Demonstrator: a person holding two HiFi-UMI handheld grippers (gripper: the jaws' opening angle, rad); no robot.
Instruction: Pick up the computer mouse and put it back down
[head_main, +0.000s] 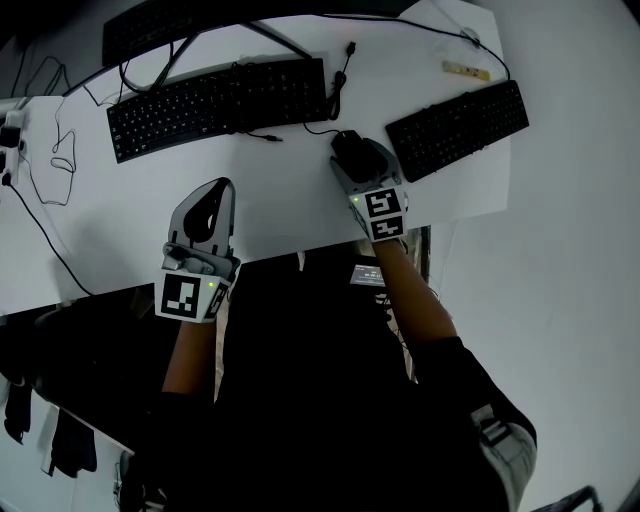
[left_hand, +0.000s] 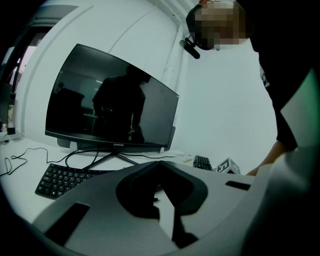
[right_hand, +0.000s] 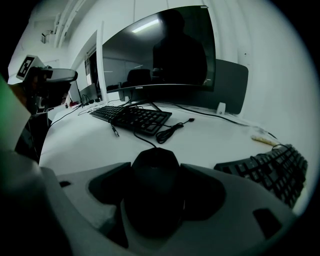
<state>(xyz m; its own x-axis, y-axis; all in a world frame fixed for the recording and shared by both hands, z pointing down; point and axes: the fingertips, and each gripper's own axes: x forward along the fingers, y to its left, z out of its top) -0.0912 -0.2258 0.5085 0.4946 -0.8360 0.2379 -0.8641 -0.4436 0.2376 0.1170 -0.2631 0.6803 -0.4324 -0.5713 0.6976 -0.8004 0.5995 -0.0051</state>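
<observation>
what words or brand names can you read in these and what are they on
"coocaa": on the bottom edge of the monitor, in the left gripper view.
Keyboard key legends: too small to read.
Marker cubes: black and white square patterns, no words.
Mouse: no print visible.

A: What sort of place is this?
B: An office, by the look of it: a computer workstation.
A: What shows that?
B: A white counter (head_main: 280, 205) carries a left keyboard (head_main: 215, 105) and a right keyboard (head_main: 458, 125), both black, with a mouse (head_main: 350, 150) between them. A wide dark monitor (left_hand: 112, 102) stands on its foot behind the left keyboard.
A: Anything more?
B: Thin cables (head_main: 337, 98) trail loose over the counter, and the wall (left_hand: 225, 110) behind is plain white.
</observation>
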